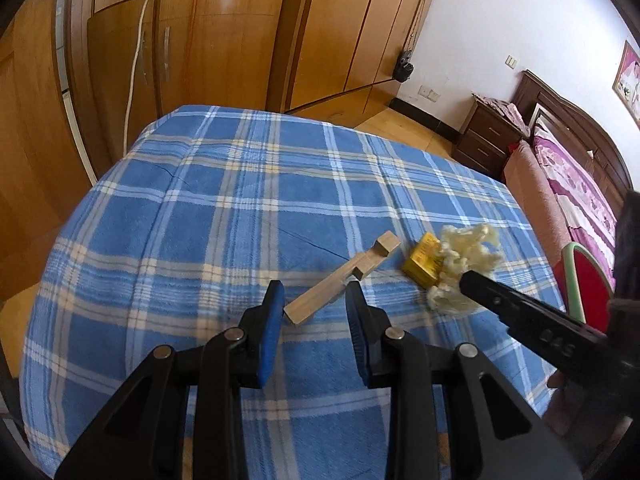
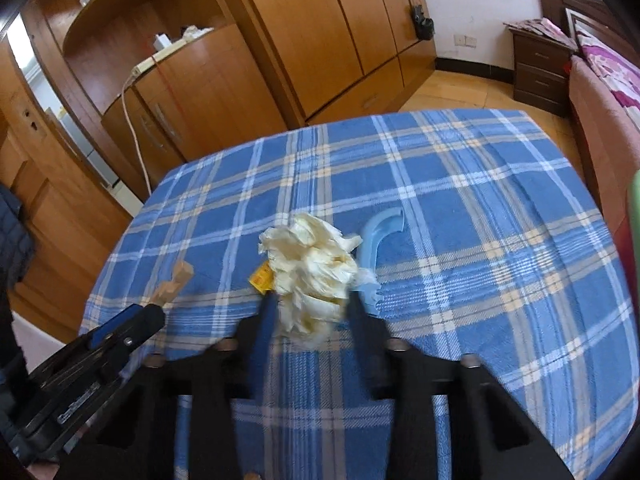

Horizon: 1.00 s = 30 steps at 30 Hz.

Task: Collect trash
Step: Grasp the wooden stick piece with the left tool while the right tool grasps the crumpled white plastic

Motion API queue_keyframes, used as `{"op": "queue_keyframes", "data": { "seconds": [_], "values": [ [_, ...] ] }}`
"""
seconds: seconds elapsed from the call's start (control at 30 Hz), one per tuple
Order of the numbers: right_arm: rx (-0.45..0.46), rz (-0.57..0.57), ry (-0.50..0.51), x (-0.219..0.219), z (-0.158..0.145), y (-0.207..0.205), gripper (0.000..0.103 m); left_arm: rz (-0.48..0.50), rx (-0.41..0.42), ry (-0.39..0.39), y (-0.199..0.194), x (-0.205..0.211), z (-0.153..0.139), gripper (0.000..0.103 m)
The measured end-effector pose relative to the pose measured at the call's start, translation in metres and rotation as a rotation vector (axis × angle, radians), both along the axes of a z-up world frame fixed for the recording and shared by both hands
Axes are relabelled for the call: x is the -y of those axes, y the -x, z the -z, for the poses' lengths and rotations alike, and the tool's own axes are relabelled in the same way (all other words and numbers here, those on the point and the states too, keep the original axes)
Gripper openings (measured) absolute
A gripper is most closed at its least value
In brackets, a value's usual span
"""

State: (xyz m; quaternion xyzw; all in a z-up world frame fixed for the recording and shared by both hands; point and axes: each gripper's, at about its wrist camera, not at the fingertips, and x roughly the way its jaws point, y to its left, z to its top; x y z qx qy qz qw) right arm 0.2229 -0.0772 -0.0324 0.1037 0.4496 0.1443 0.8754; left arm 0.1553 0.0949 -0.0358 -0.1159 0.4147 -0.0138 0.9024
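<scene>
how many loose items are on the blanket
4: wood piece between the left gripper fingers, yellow box, tissue wad between the right gripper fingers, blue plastic beside it.

I see a plaid-covered surface [image 1: 200, 208], wooden wardrobes [image 2: 304, 32], a nightstand [image 1: 486, 140], and a bed [image 1: 568, 184].

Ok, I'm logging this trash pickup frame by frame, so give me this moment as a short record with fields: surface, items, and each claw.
surface: table under a blue plaid cloth
items: crumpled paper wad, wooden piece, yellow box, light blue curved plastic piece
left claw: open, near end of the wooden piece between its fingers
right claw: open around the paper wad, not yet closed on it
box position: beside the wad, touching it
</scene>
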Motion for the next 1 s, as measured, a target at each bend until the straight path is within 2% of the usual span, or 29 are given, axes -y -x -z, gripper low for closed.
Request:
{"op": "queue_keyframes", "data": {
  "seconds": [0.03, 0.17, 0.57, 1.0],
  "values": [
    [-0.002, 0.002, -0.002, 0.001, 0.001, 0.0, 0.019, 0.0, 0.001, 0.003, 0.001, 0.001, -0.001, 0.032],
    [0.002, 0.001, -0.037, 0.008, 0.0, 0.007, 0.015, 0.0, 0.008, 0.009, 0.007, 0.005, -0.003, 0.032],
    [0.082, 0.021, -0.092, 0.04, -0.031, 0.052, 0.014, 0.051, 0.029, -0.007, 0.023, 0.032, -0.016, 0.032],
    [0.123, 0.138, -0.123, 0.096, -0.05, 0.1, 0.014, 0.139, 0.049, -0.005, 0.04, 0.074, -0.03, 0.032]
  ]
}}
